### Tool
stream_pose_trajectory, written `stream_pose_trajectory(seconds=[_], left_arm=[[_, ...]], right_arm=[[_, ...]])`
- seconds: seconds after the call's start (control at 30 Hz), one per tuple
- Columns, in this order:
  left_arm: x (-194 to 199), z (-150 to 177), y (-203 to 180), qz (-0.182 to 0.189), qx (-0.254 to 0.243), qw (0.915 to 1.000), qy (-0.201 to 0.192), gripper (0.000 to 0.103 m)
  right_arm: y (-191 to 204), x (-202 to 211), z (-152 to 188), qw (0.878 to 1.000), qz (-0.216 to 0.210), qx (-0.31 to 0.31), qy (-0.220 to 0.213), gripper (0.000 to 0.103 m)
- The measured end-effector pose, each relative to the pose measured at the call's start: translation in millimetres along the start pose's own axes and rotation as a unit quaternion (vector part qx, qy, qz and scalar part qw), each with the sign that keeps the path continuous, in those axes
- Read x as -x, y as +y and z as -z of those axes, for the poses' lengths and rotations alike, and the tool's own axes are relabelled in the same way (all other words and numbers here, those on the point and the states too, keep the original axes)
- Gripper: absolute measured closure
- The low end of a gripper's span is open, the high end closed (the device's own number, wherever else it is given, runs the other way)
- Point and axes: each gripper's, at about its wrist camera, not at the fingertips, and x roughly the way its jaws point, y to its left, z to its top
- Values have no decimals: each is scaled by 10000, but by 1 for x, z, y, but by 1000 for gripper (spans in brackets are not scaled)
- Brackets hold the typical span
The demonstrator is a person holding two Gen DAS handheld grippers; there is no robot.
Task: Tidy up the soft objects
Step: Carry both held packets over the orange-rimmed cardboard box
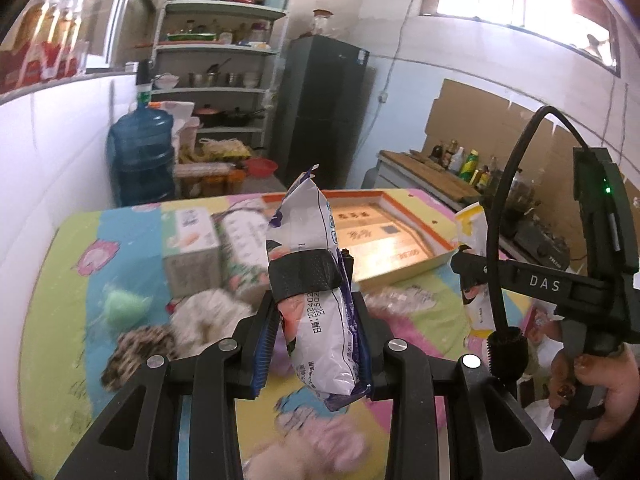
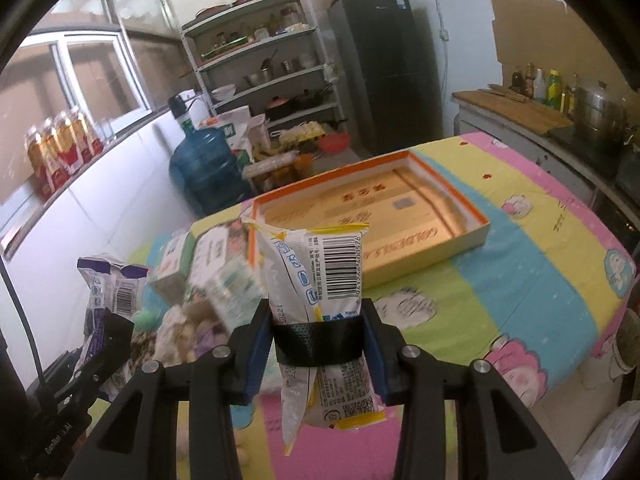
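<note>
My left gripper (image 1: 314, 280) is shut on a white and purple snack packet (image 1: 316, 240), held upright above the table. My right gripper (image 2: 318, 340) is shut on a white and yellow snack packet (image 2: 320, 276), also held upright above the table. The right gripper and its packet show at the right of the left wrist view (image 1: 476, 280). The left gripper and its purple packet show at the left of the right wrist view (image 2: 108, 292). An open orange-rimmed shallow box (image 2: 472, 216) lies on the table beyond both packets; it also shows in the left wrist view (image 1: 440, 240).
The table has a colourful cartoon cloth (image 2: 520, 280). Boxes of tissues (image 1: 192, 248), a green soft ball (image 1: 120, 308), plush items (image 1: 140, 344) and bagged goods (image 2: 180, 332) lie at its left. A water jug (image 2: 204, 168), shelves (image 2: 264, 68) and a fridge (image 2: 384, 72) stand behind.
</note>
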Motion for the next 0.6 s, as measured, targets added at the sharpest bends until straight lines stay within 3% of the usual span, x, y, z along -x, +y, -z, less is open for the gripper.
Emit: stream_pose_trajectory(seconds=[0.37, 0.6], left_arm=[[-69, -52, -44, 121, -59, 9999, 14, 68], [-117, -69, -66, -6, 123, 9997, 223, 68]], right_arm=[[-62, -29, -61, 9999, 0, -117, -63, 60], [-94, -64, -90, 9997, -139, -9, 194, 60]])
